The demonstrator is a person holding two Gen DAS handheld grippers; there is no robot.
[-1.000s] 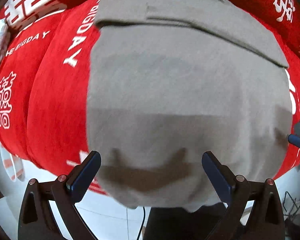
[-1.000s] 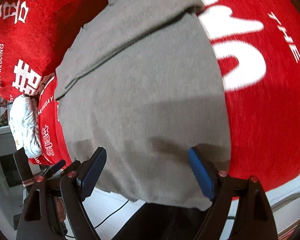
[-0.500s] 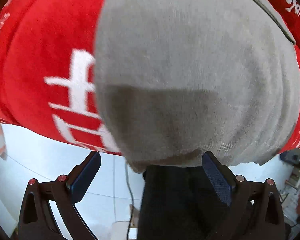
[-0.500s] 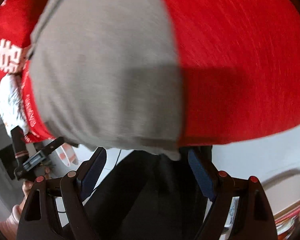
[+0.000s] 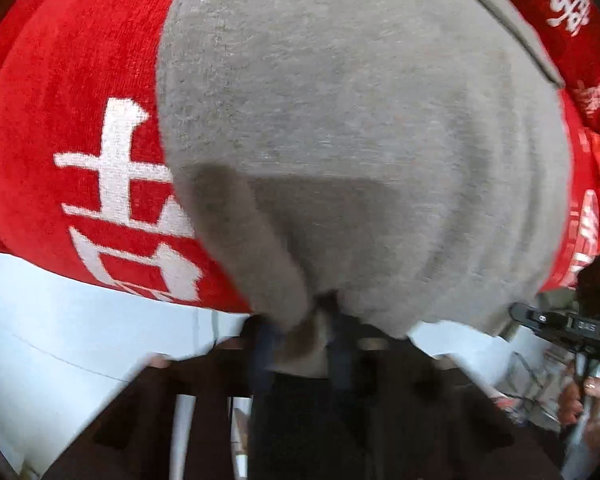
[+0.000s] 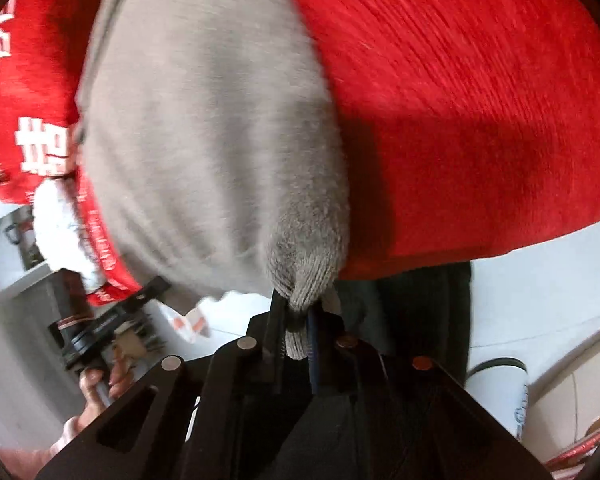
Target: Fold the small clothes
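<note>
A grey knit garment [image 5: 360, 132] lies flat on a red cloth with white characters [image 5: 60, 128]; its near hem hangs at the table edge. My left gripper [image 5: 304, 340] is shut on the hem's left corner, with the cloth bunched between the pads. In the right wrist view the same grey garment [image 6: 204, 140] fills the left half, and my right gripper [image 6: 300, 320] is shut on its ribbed hem at the right corner. A folded part of the garment shows at the far end [image 5: 512, 20].
The red cloth [image 6: 480, 100] covers the table to the right of the garment. A white bundle [image 6: 60, 220] lies at the table's left edge. White floor lies below the table edge [image 5: 60, 340]. A white cup [image 6: 500, 392] stands on the floor at the right.
Both grippers have moved down to the garment's near hem and closed on it; one second ago both were open above the garment.
</note>
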